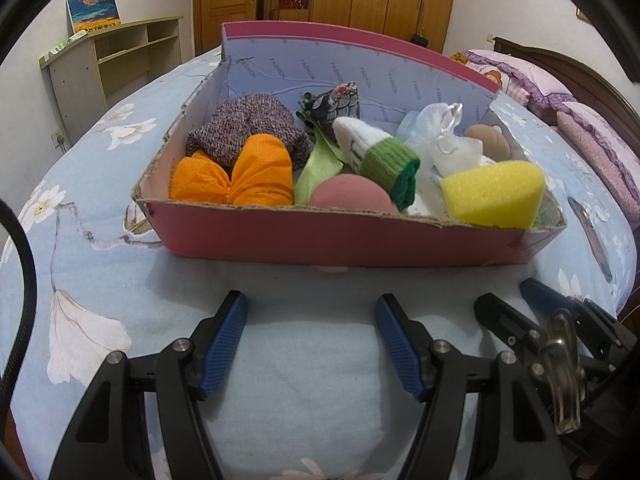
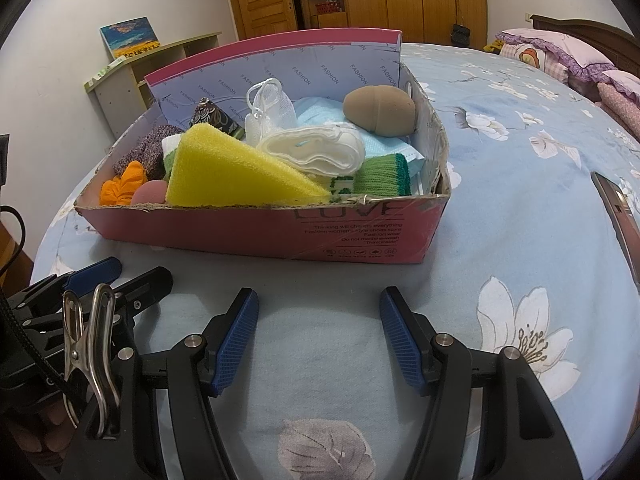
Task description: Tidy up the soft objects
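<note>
- Both grippers nearest the lens: left gripper point(image 1: 312, 340) and right gripper point(image 2: 319, 336) hang side by side over the bed, blue pads spread fairly wide, nothing between them. Neither touches anything.
- Bedspread point(image 1: 100, 280), pale blue with white flowers, lies under everything. Soft footing: a hard push down on the box could likely tip or slide it.
- Pink cardboard box point(image 1: 344, 236) sits on the bedspread just beyond the fingertips, tall back flap up, front edge torn and ragged. Risk: a finger or a knit could snag on that edge.
- Box looks full already; the soft objects are all inside it, none loose on the bed in view.
- Yellow sponge wedge point(image 2: 236, 176) rides high at the near wall. A brush from either gripper would probably knock it out.
- Purple knit bundle point(image 1: 248, 128) at the back left, orange cloth point(image 1: 236, 176) in front of it, touching.
- Green-cuffed sock roll point(image 1: 384, 160) leans mid-box; could unroll if pinched by the cuff alone.
- White mesh pouch point(image 2: 270, 108) has a loop that may catch a finger.
- Tan foam egg shape point(image 2: 380, 110) and pink ball point(image 1: 352, 196): round, apt to squirt from a shallow pinch.
- Grippers close together; reaching at once risks a clash.
</note>
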